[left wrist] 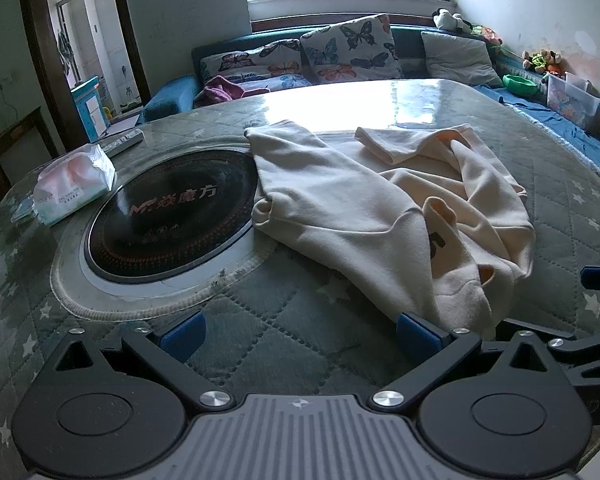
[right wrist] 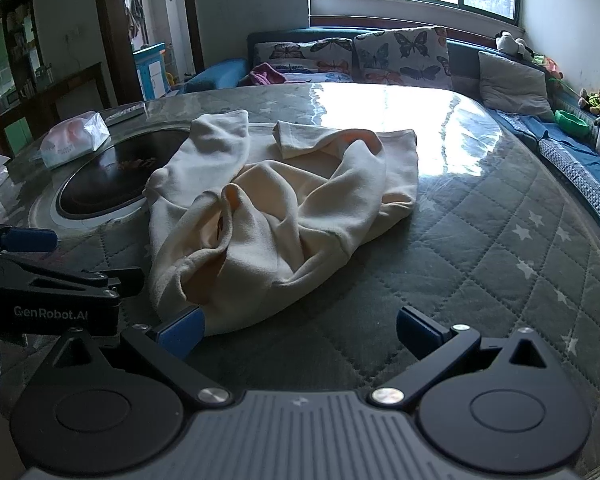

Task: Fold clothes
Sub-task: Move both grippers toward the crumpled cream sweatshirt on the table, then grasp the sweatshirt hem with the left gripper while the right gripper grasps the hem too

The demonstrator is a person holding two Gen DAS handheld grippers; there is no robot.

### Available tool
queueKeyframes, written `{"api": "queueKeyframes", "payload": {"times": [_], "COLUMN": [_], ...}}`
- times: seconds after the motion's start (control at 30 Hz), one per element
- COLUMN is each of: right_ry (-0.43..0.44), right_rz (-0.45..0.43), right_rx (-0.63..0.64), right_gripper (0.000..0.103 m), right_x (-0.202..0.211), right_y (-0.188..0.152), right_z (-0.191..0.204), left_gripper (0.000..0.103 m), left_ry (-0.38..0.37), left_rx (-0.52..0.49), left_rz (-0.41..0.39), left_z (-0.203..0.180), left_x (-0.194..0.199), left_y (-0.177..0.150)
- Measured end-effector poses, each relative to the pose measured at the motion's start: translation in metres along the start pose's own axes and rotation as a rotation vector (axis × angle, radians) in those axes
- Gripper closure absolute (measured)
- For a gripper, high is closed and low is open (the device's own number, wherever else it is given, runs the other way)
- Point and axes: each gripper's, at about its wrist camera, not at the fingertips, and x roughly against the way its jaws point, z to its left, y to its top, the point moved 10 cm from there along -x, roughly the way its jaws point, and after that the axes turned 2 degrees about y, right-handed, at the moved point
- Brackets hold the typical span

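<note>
A cream sweatshirt [left wrist: 364,204] lies crumpled on the round table, one sleeve stretched toward the black hob, the other folded over its back. In the right wrist view the same sweatshirt [right wrist: 284,204] is bunched in a heap at the centre. My left gripper [left wrist: 300,336] is open just above the table, its right finger close to the garment's near hem. My right gripper [right wrist: 300,332] is open too, with its left finger beside the near edge of the cloth. Nothing is between either pair of fingers. The left gripper's body [right wrist: 48,304] shows at the left of the right wrist view.
A round black induction hob [left wrist: 172,216] is set into the quilted star-patterned table cover [left wrist: 280,332]. A tissue pack [left wrist: 74,184] and a remote [left wrist: 124,142] lie at the far left. Behind the table runs a sofa with butterfly cushions [left wrist: 348,50] and a grey pillow [left wrist: 456,58].
</note>
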Motion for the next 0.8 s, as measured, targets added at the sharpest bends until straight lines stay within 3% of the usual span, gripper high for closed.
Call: {"api": "queueKeyframes", "payload": {"times": [0.47, 0.8], "right_ry": [0.008, 0.016], "right_rz": [-0.009, -0.025], "right_rx": [-0.007, -0.006], "right_gripper": [0.001, 0.009], "right_x": [-0.003, -0.009], "right_y": [0.009, 0.026], "right_z": [-0.005, -0.013], "left_gripper": [0.000, 0.000], "left_ry": [0.007, 0.017], "left_rx": [-0.003, 0.017], "left_rz": [-0.004, -0.045], "left_z": [0.003, 0.015], "left_x": [-0.006, -0.008], "left_y": [0.009, 0.036]}}
